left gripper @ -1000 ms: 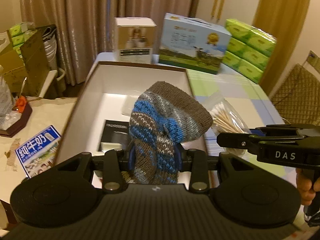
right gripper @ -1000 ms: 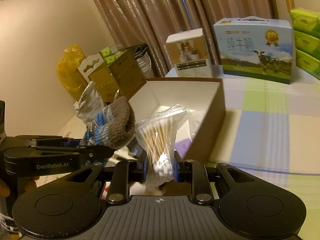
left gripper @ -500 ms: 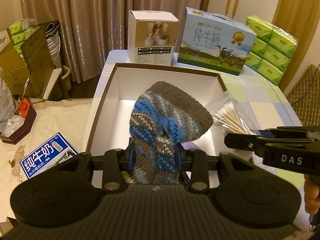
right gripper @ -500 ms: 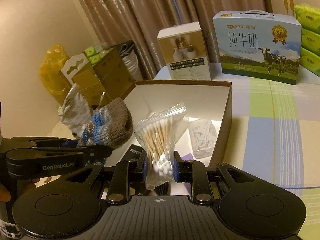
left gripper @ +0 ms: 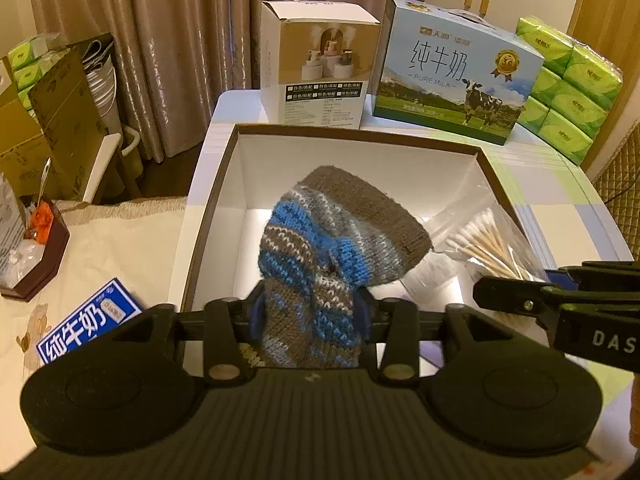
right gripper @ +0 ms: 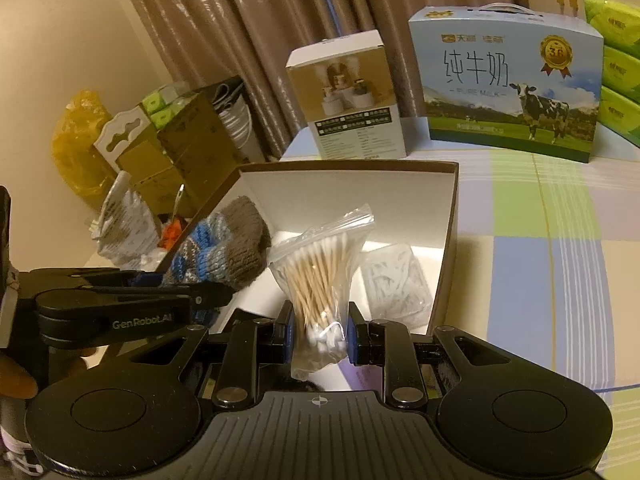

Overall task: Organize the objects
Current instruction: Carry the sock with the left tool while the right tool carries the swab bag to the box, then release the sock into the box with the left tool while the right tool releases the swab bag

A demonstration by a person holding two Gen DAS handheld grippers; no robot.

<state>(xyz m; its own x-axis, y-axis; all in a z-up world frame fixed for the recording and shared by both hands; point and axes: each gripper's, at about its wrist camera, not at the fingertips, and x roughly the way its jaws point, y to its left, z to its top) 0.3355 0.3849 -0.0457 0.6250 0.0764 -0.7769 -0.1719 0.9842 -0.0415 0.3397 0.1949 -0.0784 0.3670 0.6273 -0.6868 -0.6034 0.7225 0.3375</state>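
Note:
My left gripper (left gripper: 308,312) is shut on a blue, grey and brown knitted hat (left gripper: 340,236) and holds it over the near edge of an open brown-rimmed white box (left gripper: 216,184). My right gripper (right gripper: 320,332) is shut on a clear bag of cotton swabs (right gripper: 320,264), also above the box (right gripper: 448,248). The hat (right gripper: 228,248) and left gripper show at the left of the right wrist view. The swab bag (left gripper: 484,244) and right gripper show at the right of the left wrist view. A small clear packet (right gripper: 394,280) lies inside the box.
A white product carton (left gripper: 316,72), a blue milk carton (left gripper: 452,76) and green tissue packs (left gripper: 564,88) stand behind the box on the checked tablecloth (right gripper: 560,264). A blue milk pack (left gripper: 84,324) and a brown tray (left gripper: 44,256) lie on the low surface at left.
Both grippers have moved forward with their loads, so the box now lies closer and more under them. The swab bag has come over the box's inside. Both grips are unchanged.

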